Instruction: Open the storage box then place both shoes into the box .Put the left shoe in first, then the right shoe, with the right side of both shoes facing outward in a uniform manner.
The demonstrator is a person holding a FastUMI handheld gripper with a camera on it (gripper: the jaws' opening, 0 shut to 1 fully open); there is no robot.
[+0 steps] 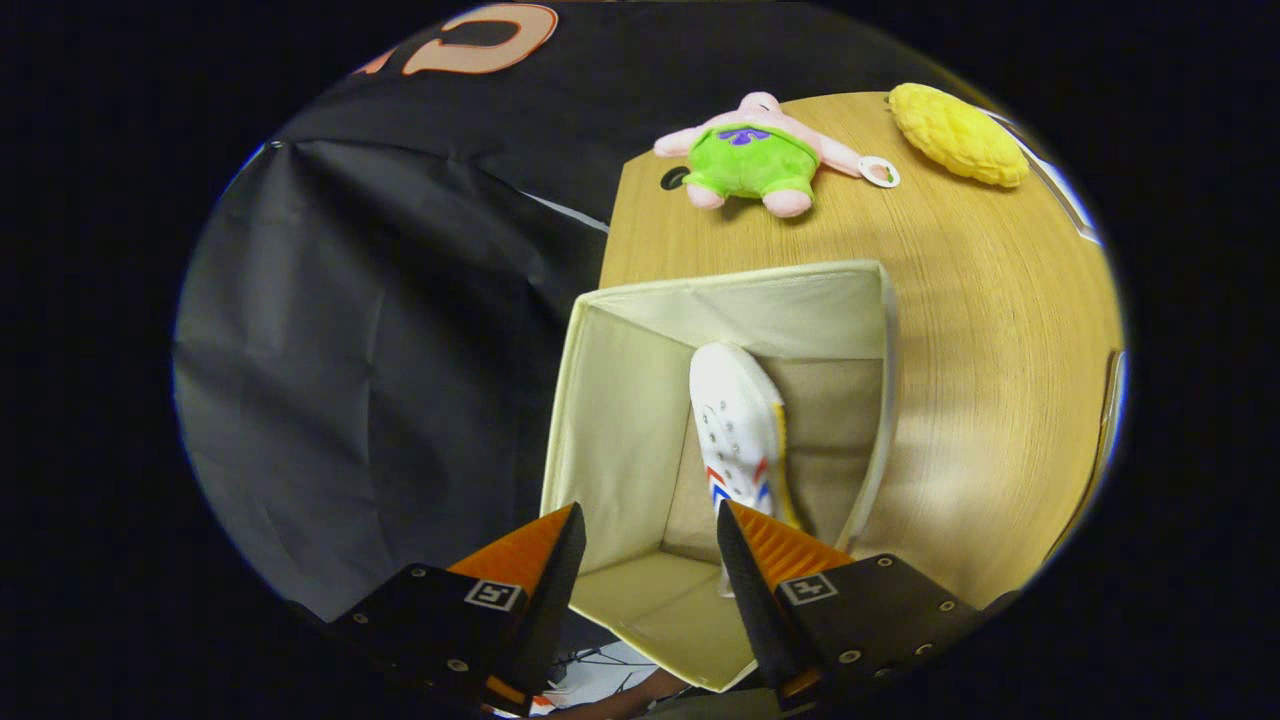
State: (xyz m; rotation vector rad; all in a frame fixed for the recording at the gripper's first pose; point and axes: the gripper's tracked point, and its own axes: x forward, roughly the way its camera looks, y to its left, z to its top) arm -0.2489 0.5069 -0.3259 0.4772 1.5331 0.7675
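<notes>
Fingers of the gripper stood apart with nothing between them, poised above the near rim of the storage box, so the tool was open and empty. Just ahead of the fingers, inside the open box, a white shoe with red and blue markings and a yellowish sole edge stood on its side or on end, leaning toward the right-hand wall, its toe pointing away toward the far wall. Its heel end was hidden behind the right finger, so whether it rested flat on the box floor could not be told. The box sat on a wooden table, with its left wall seemingly at the table's edge, next to the dark cloth. Beyond it lay a pink plush toy in green shorts and a yellow textured object, both well apart from the box. Judging by this, one shoe was in and the second was yet to be fetched. The risks from here were plain enough: the propped shoe might topple across the floor and take the room meant for its partner; the soft fabric walls might buckle or the box might slide off the table edge if a finger caught the rim; and the second shoe could be set in facing the wrong way, spoiling the uniform arrangement.
</notes>
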